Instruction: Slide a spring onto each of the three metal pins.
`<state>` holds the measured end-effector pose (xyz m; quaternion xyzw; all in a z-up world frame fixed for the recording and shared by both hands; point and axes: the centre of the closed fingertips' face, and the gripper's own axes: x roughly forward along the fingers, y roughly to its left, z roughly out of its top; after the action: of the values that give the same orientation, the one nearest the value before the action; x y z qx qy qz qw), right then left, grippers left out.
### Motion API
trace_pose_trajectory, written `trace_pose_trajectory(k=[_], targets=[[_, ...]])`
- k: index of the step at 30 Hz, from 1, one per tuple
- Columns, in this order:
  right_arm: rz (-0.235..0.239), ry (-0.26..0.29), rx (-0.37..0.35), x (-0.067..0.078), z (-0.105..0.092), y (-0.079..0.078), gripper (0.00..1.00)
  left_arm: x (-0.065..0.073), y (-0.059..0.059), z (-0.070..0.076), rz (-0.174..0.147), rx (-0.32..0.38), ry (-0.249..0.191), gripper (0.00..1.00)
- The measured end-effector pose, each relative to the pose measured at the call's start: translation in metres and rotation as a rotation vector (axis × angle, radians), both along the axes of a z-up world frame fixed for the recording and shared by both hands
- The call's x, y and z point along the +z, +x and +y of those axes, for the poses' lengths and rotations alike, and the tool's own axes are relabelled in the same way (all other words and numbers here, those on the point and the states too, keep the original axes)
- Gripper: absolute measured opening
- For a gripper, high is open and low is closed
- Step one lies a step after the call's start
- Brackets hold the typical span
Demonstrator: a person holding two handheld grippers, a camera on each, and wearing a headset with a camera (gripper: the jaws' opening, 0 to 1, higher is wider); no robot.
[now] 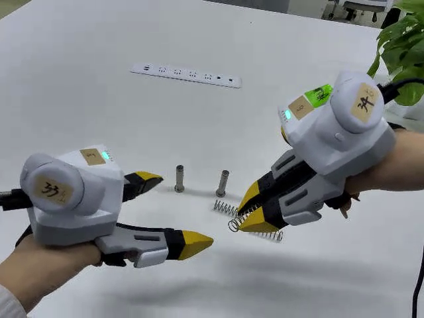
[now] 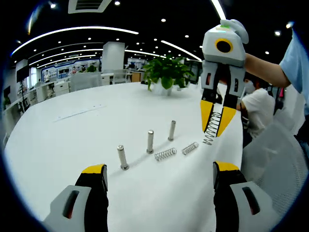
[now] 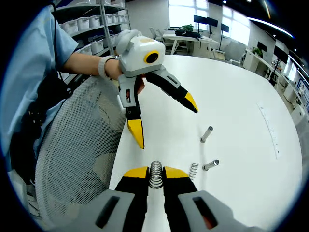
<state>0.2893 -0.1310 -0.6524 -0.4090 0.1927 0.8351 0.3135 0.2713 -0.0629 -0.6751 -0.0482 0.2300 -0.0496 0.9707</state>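
Right gripper [image 1: 246, 215] clamps one spring [image 3: 155, 175].
Left gripper [image 1: 180, 211] hangs with jaws apart; three pins [image 2: 150, 141] stand upright on the table [image 1: 99, 112].

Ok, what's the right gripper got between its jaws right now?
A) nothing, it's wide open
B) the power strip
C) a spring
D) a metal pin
C: in the right gripper view, a spring sits pinched between the yellow tips of the right gripper, and the left gripper view shows it hanging there above the table.

Upright steel pins [image 2: 150, 141], bare; springs [image 2: 165, 154] alongside
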Motion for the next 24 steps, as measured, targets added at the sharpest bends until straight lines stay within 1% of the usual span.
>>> trace_pose_trajectory(k=[1, 4, 6, 9, 11, 15, 16, 18, 19, 21, 24], targets=[[-0.007, -0.003, 0.002, 0.000, 0.001, 0.002, 0.12, 0.001, 0.000, 0.004, -0.012, 0.017, -0.004, 0.96], [-0.027, -0.005, 0.010, 0.000, 0.005, 0.006, 0.12, -0.003, -0.004, 0.011, -0.012, 0.041, -0.012, 1.00], [-0.041, -0.002, 0.022, 0.002, 0.010, 0.007, 0.12, -0.004, -0.005, 0.016, -0.019, 0.052, -0.022, 1.00], [-0.062, 0.003, 0.045, 0.004, 0.017, 0.007, 0.12, -0.003, -0.004, 0.018, -0.030, 0.059, -0.030, 1.00], [-0.096, 0.002, 0.067, 0.004, 0.021, 0.009, 0.12, -0.003, -0.003, 0.018, -0.038, 0.063, -0.025, 1.00], [-0.126, -0.002, 0.096, 0.005, 0.034, 0.013, 0.12, -0.001, -0.002, 0.020, -0.043, 0.067, -0.022, 1.00], [-0.142, -0.003, 0.102, 0.005, 0.037, 0.015, 0.12, -0.001, -0.002, 0.021, -0.044, 0.072, -0.019, 1.00], [-0.195, -0.004, 0.126, 0.005, 0.043, 0.021, 0.12, 0.000, -0.001, 0.024, -0.050, 0.077, -0.021, 0.99], [-0.196, -0.006, 0.131, 0.005, 0.045, 0.020, 0.12, 0.000, -0.002, 0.023, -0.051, 0.078, -0.021, 0.98], [-0.219, -0.006, 0.152, 0.007, 0.051, 0.022, 0.12, 0.000, -0.001, 0.023, -0.053, 0.078, -0.018, 0.98], [-0.230, -0.004, 0.167, 0.011, 0.061, 0.022, 0.12, -0.001, -0.001, 0.025, -0.044, 0.077, -0.005, 0.99]])
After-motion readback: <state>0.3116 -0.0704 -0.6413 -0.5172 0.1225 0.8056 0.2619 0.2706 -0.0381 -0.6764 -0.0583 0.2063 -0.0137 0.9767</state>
